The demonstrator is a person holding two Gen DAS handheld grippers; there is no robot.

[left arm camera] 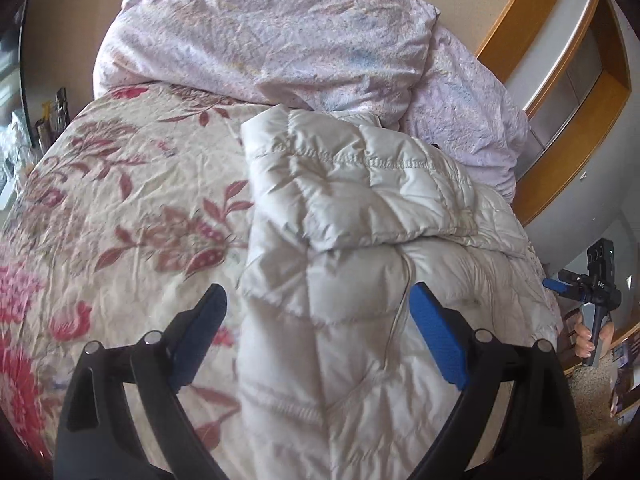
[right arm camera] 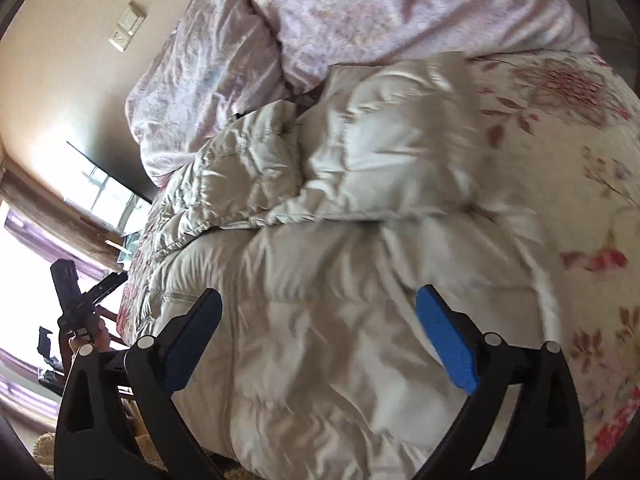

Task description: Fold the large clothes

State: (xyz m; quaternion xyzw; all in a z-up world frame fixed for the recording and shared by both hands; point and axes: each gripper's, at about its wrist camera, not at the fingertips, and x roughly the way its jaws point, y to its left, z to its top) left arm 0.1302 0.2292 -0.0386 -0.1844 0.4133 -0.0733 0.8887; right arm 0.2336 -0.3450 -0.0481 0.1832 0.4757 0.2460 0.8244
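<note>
Left wrist view: a cream quilted down jacket (left arm camera: 360,208), glossy and puffy with stitched seams, is seen lying partly folded on a bed's floral bedspread (left arm camera: 120,184), beside a crumpled lilac duvet (left arm camera: 260,32). The left hand-held gripper (left arm camera: 320,308) and right hand-held gripper (right arm camera: 320,312) are held wide above it, nothing gripped.

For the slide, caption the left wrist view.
Open left hand-held gripper poised over a white quilted jacket lying partly folded on a floral bedspread.
</note>
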